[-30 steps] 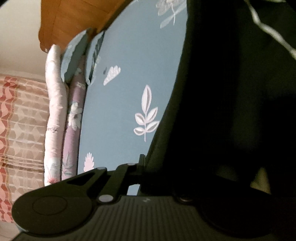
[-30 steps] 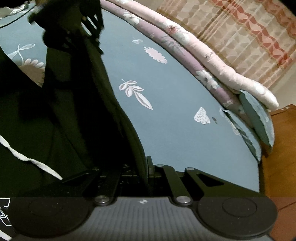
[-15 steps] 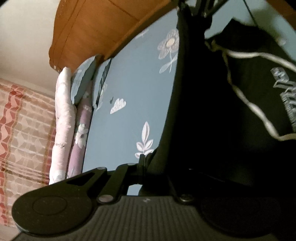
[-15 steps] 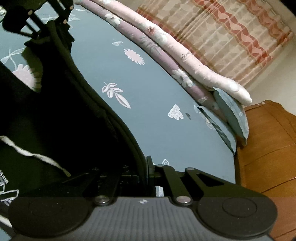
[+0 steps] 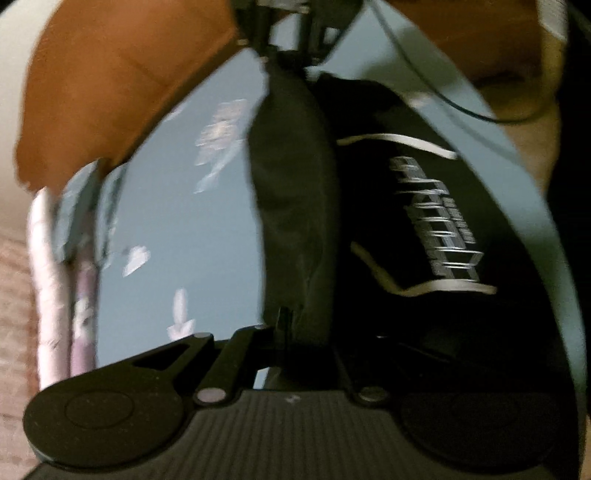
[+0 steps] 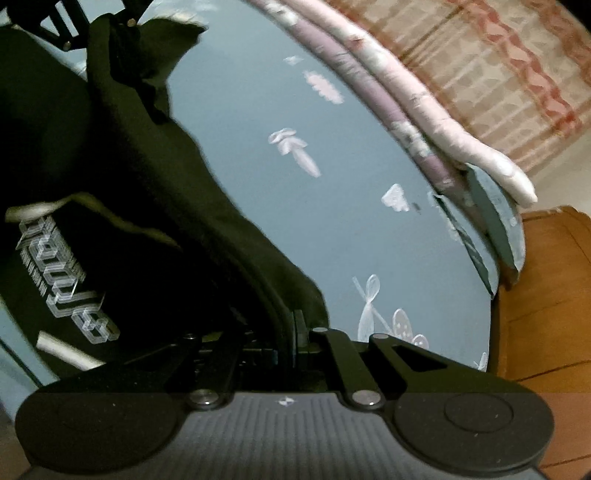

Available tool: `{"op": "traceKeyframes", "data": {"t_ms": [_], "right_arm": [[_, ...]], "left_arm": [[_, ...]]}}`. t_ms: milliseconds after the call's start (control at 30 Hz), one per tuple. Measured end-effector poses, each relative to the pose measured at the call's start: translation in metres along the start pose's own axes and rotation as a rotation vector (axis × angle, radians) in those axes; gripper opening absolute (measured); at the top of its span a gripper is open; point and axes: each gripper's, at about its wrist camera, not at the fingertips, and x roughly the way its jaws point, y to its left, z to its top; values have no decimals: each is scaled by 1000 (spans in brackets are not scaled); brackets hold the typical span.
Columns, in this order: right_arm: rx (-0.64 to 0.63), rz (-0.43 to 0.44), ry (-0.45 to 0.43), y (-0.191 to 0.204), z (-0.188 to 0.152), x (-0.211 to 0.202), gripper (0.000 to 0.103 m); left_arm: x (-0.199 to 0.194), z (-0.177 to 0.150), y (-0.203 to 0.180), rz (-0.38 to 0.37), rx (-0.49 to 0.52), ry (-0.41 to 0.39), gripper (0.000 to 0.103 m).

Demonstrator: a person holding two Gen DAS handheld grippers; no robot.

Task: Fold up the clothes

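Left wrist view: your left gripper (image 5: pixel 286 326) is clamped on an edge of the black garment (image 5: pixel 295 206), jaws pinched together with cloth between them. The fabric runs taut from it up to your right gripper (image 5: pixel 284 48) at the top of frame, which pinches the far end of the same edge. The rest of the garment hangs to the right, dark, with white block lettering (image 5: pixel 436 218) and a white drawstring (image 5: pixel 399 142) showing. Behind it the blue floral bedsheet (image 5: pixel 177 206); wooden headboard (image 5: pixel 110 81) upper left; rolled pink and purple bedding (image 5: pixel 48 280) along the left edge. Frame is motion-blurred.

Right wrist view: your right gripper (image 6: pixel 291 328) is closed tight on the garment (image 6: pixel 147 177), fabric squeezed between the fingers. The cloth stretches up-left to your left gripper (image 6: pixel 110 33), gripping the opposite end. The lettering (image 6: pixel 62 280) sits low left on the draped part. The sheet (image 6: pixel 332 221) fills the middle, the rolled bedding (image 6: pixel 424 107) lies along its far edge, a patterned curtain (image 6: pixel 498 66) beyond, and the wooden headboard (image 6: pixel 546 295) at right.
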Motion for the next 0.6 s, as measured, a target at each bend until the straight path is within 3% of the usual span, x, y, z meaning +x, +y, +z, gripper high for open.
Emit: {"op": "traceKeyframes", "data": {"t_ms": [300,600], "right_arm": [[-208,32,121,42,-23,24,6],[-303,24,179,69,-41,46,6]], "left_arm": [[31,14,-31,-152,45,-16,0],[43,18,-42,-217,86,-14,0]]}}
